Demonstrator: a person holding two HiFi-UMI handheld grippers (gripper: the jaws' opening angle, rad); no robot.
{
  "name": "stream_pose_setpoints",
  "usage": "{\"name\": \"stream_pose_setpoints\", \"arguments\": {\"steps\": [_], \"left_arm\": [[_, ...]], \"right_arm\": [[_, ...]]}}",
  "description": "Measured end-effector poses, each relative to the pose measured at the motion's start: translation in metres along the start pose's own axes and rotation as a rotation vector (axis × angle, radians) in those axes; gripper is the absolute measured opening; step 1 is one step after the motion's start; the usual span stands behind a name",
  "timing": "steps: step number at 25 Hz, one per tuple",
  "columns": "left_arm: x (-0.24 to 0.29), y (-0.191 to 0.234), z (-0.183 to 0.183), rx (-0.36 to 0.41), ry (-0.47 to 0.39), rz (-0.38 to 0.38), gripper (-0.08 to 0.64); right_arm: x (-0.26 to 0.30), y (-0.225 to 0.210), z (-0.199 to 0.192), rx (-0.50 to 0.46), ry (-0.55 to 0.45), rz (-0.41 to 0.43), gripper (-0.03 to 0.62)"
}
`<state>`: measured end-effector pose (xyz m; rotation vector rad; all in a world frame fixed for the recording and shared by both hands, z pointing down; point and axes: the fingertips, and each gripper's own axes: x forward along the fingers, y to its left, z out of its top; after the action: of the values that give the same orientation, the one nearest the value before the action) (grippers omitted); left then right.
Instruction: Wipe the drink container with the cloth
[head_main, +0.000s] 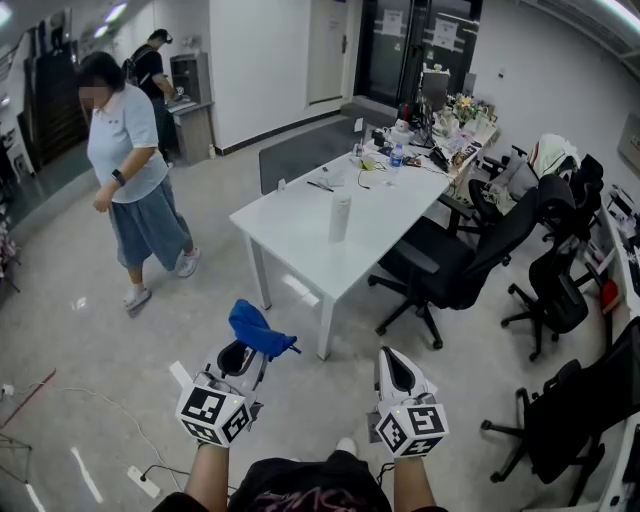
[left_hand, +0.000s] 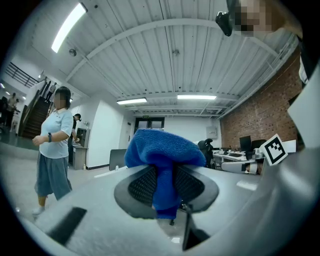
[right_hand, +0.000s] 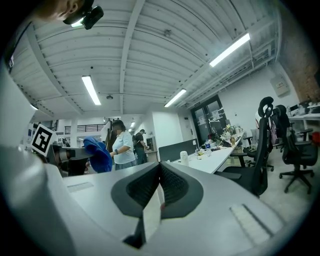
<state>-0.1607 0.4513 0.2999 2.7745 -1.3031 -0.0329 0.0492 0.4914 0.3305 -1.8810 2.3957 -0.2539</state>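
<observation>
A blue cloth (head_main: 256, 330) sticks out of my left gripper (head_main: 240, 357), which is shut on it; in the left gripper view the cloth (left_hand: 163, 152) bulges over the jaws. My right gripper (head_main: 392, 368) is shut with nothing in it, held level beside the left one. The drink container (head_main: 340, 217), a tall white cylinder, stands upright on the white table (head_main: 300, 240) ahead of both grippers, well out of reach. From the right gripper view the container (right_hand: 184, 157) shows small on the table, and the blue cloth (right_hand: 98, 154) hangs to the left.
A person (head_main: 135, 180) stands on the floor left of the table. Black office chairs (head_main: 450, 265) crowd the table's right side. Clutter, bottles and flowers (head_main: 435, 125) fill the table's far end. A power strip and cable (head_main: 142, 480) lie on the floor at lower left.
</observation>
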Motion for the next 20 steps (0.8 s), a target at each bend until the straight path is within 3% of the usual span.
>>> {"name": "stream_pose_setpoints", "arguments": {"steps": [20], "left_arm": [[0.015,0.035,-0.009,0.006,0.015,-0.009,0.092]], "right_arm": [[0.032,0.0,-0.006,0.01,-0.002,-0.03,-0.002]]}}
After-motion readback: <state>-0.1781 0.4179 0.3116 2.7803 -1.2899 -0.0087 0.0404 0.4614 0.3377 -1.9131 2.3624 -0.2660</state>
